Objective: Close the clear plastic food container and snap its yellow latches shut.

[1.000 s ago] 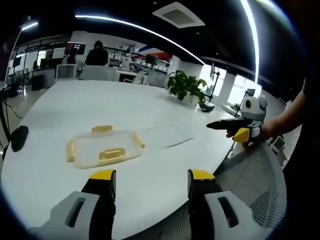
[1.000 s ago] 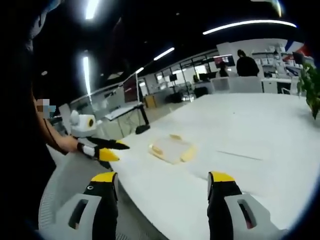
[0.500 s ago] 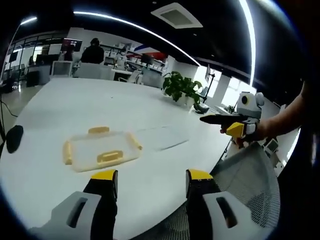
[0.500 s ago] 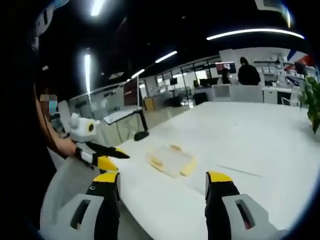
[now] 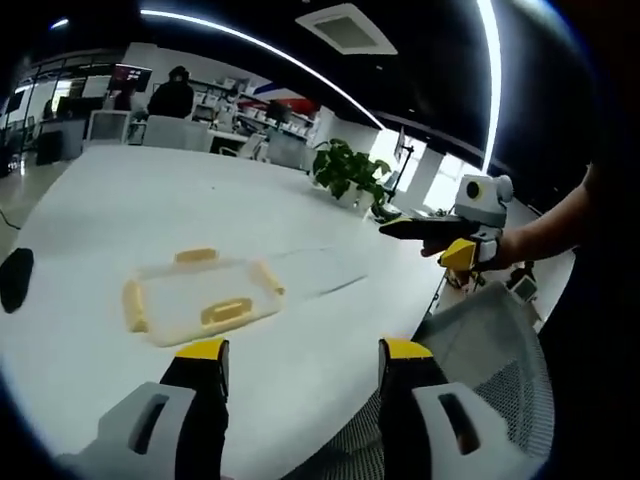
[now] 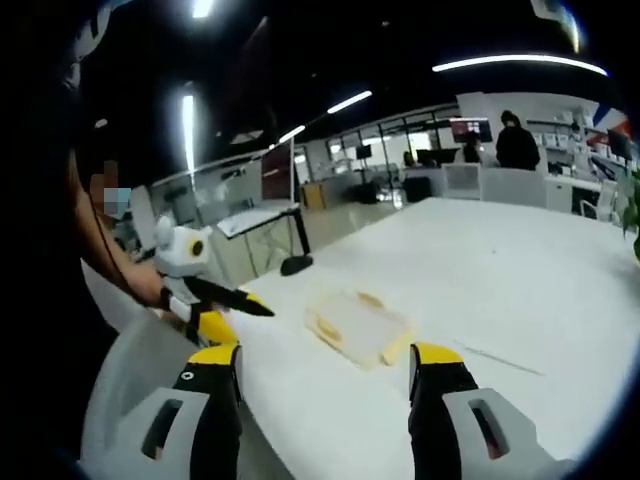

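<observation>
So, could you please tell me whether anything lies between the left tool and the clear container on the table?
Nothing visible does. Only bare white table lies between the open left tool and the container. The black object sits off to the side.

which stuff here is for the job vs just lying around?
Job:
container base with yellow latches
clear lid lying beside it
left gripper, right gripper, both open

Lying around:
black object at the table edge
potted plant
mesh chair

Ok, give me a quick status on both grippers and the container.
Left gripper open, empty, short of the container. Right gripper open, empty. Container on the white table, untouched. Nothing between grippers and container.
</observation>
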Demonstrator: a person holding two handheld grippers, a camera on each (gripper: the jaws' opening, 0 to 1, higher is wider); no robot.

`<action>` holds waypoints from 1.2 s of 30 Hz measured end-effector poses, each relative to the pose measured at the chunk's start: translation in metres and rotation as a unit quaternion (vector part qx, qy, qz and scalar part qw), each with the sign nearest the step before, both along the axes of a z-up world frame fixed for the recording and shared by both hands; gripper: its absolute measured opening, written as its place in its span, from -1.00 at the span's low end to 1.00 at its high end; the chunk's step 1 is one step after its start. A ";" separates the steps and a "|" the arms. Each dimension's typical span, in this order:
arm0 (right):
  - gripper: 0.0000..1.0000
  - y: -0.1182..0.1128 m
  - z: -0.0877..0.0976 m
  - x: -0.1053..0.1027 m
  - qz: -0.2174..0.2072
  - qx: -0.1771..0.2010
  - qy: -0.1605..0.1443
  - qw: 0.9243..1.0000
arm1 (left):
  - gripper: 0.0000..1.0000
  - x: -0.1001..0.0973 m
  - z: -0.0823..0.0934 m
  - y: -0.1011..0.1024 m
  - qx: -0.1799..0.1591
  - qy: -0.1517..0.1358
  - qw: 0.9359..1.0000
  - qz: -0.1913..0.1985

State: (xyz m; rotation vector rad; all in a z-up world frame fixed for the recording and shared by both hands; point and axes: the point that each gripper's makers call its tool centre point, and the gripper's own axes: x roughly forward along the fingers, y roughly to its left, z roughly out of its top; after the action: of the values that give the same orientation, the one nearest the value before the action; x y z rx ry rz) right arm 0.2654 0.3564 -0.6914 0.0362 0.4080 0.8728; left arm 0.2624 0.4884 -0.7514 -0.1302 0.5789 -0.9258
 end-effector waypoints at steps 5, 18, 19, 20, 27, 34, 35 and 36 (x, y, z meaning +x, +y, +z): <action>0.34 0.008 0.000 0.008 0.001 -0.001 0.003 1.000 | 0.20 0.009 0.001 0.003 0.008 -0.008 1.000 -0.018; 0.32 0.028 -0.005 0.030 0.021 -0.015 -0.003 1.000 | 0.18 0.028 -0.008 0.020 0.025 -0.002 0.999 -0.028; 0.32 0.028 -0.006 0.031 0.022 -0.017 -0.004 1.000 | 0.18 0.029 -0.008 0.021 0.024 -0.001 0.999 -0.027; 0.32 0.027 -0.007 0.033 0.021 -0.020 -0.004 1.000 | 0.18 0.029 -0.009 0.022 0.024 -0.002 0.999 -0.027; 0.31 0.025 -0.008 0.043 0.018 -0.024 -0.001 1.000 | 0.19 0.033 -0.012 0.026 0.038 -0.001 0.999 -0.036; 0.29 0.025 -0.012 0.051 0.026 -0.040 -0.005 0.999 | 0.19 0.039 -0.014 0.032 0.055 -0.004 0.997 -0.053; 0.28 0.026 -0.014 0.051 0.031 -0.046 -0.006 0.998 | 0.20 0.040 -0.015 0.033 0.057 -0.004 0.997 -0.056; 0.27 0.027 -0.015 0.052 0.034 -0.051 -0.006 0.998 | 0.20 0.041 -0.015 0.034 0.060 -0.003 0.997 -0.057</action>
State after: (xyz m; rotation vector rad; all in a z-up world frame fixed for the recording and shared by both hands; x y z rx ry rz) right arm 0.3172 0.3829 -0.7063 -0.0787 0.4439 0.9181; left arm 0.3038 0.5224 -0.7667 0.0142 0.6396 -0.9994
